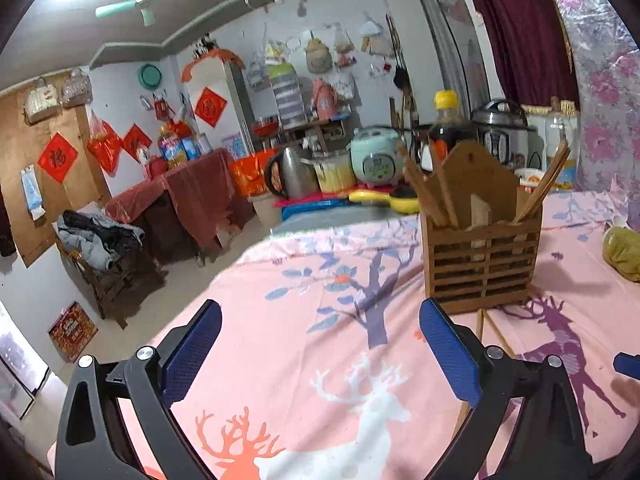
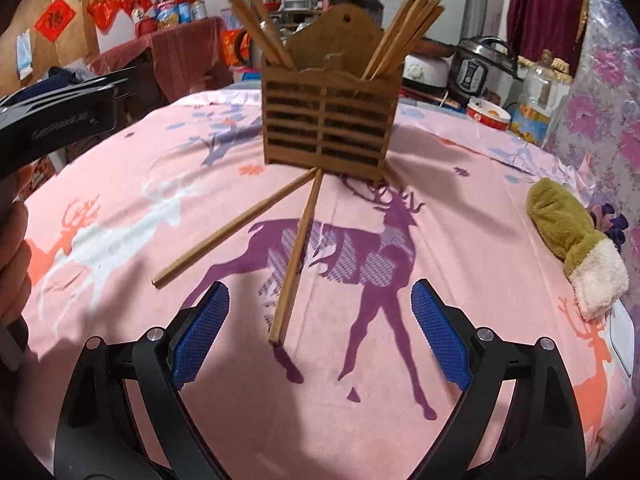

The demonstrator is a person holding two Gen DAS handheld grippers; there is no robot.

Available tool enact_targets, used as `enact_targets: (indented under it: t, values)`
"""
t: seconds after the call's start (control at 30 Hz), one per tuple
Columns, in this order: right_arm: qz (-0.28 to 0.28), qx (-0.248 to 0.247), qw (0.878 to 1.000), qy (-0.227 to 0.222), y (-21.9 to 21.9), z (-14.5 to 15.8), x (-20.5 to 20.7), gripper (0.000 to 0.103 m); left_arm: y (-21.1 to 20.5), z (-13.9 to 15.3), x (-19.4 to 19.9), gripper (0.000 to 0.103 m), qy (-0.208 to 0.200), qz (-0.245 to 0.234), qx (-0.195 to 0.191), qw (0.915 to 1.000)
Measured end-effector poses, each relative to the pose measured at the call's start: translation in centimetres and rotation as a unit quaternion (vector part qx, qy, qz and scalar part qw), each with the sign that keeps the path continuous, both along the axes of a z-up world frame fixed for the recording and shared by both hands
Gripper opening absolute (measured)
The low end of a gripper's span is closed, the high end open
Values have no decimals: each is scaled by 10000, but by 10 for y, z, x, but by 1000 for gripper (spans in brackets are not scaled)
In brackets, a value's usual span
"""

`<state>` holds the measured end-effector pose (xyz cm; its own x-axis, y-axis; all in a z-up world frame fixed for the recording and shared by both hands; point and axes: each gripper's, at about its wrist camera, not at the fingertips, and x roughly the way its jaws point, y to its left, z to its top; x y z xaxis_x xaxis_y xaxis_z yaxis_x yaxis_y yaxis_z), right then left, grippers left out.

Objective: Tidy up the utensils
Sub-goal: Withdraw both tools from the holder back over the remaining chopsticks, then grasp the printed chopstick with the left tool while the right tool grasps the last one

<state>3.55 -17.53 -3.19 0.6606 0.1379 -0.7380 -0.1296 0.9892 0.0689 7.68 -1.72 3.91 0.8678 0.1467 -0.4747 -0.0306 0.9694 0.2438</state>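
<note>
Pink deer-print cloth (image 2: 460, 208) covers the table under both tools. Right gripper (image 2: 320, 332) hangs with its blue pads spread apart, empty, just over the near end of one chopstick (image 2: 298, 252). A second chopstick (image 2: 236, 224) lies to its left; both far ends reach the slatted wooden holder (image 2: 326, 120), which has more chopsticks standing in it. Left gripper (image 1: 320, 356) is also spread and empty, with the holder (image 1: 482, 264) ahead on its right.

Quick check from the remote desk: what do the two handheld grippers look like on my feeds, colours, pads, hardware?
Both match. The left gripper and the right gripper each have glossy black plastic linkage arms with triangular cut-outs, silver round bolt heads at the pivots, and blue textured rectangular pads lining the jaws. In the right wrist view the left gripper's black body bears faint embossed lettering, unreadable. No cables or sleeves are visible.
</note>
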Motion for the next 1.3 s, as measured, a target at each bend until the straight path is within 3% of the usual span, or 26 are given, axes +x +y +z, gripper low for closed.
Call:
enact_targets:
  t: [0.13, 0.2, 0.27, 0.4, 0.43, 0.63, 0.7, 0.83, 1.03, 1.13, 1.2, 1.23, 1.27, 1.3]
  values:
    - [118, -93, 9997, 213, 8, -10, 2, 88, 1, -8, 10, 97, 365, -63, -72, 9993]
    - [158, -173, 9993, 307, 12, -15, 3, 78, 1, -12, 11, 97, 434, -56, -65, 9990]
    - [213, -138, 9987, 437, 12, -18, 5, 56, 0, -14, 12, 97, 455, -39, -49, 9989]
    - [210, 157, 9969, 746, 4, -27, 12, 29, -1, -17, 14, 97, 489, -41, -37, 9988]
    - [139, 174, 9968, 764, 1, -27, 12, 6, -1, -17, 14, 97, 506, -49, -31, 9987]
    - [110, 258, 9962, 823, -16, -29, -4, 6, -5, -33, 4, 97, 910, -468, -106, 9947]
    - [91, 207, 9968, 762, -25, -28, -19, 6, -9, -45, -5, 97, 1245, -821, -94, 9888]
    - [-161, 460, 9957, 790, -46, -27, -23, 12, -27, -63, -19, 97, 1529, -1411, 127, 9780]
    - [-434, 665, 9948, 643, -61, -19, -22, 25, -40, -80, -19, 95, 1892, -1854, 102, 9642]
    - [-531, 797, 9942, 484, -67, -12, -24, 29, -42, -92, -14, 80, 2258, -2001, -15, 9534]
    - [-601, 875, 9934, 437, -72, -10, -25, 30, -45, -101, -11, 62, 2545, -2072, -59, 9446]
    - [-629, 908, 9929, 437, -75, -9, -24, 30, -45, -104, -10, 52, 2630, -2132, -146, 9408]
    - [-654, 930, 9925, 441, -76, -9, -24, 30, -43, -102, -9, 29, 2660, -2205, -290, 9380]
    - [-689, 953, 9921, 444, -78, -9, -24, 30, -41, -103, -9, 18, 2753, -2298, -414, 9326]
